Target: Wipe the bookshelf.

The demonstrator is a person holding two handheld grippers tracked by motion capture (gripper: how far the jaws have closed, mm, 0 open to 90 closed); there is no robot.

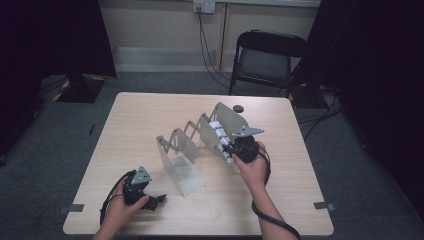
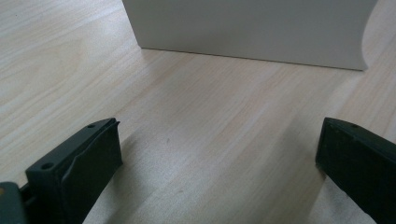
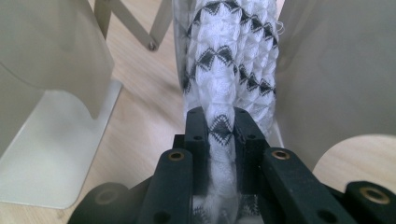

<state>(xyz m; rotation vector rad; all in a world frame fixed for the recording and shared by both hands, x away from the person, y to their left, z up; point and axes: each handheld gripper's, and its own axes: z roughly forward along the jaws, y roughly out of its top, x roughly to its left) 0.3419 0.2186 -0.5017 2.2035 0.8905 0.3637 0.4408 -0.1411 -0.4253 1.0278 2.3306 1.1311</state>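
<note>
A grey metal expanding rack (image 1: 187, 145) with upright plates stands in the middle of the table. A rolled white cloth with black diamond patterns (image 3: 229, 65) sits between two of its plates (image 1: 222, 137). My right gripper (image 3: 219, 123) is shut on the near end of that cloth, the jaws pinching it from both sides. In the high view the right gripper (image 1: 239, 149) is at the rack's right end. My left gripper (image 1: 150, 201) rests on the table near the front left, open, with bare wood between its fingers (image 2: 93, 154); the rack's end plate (image 2: 252, 28) stands ahead of it.
A small dark round object (image 1: 238, 108) lies on the table behind the rack. A black folding chair (image 1: 267, 57) stands beyond the far edge. Cables hang from a wall socket (image 1: 204, 6). Dark curtains flank both sides.
</note>
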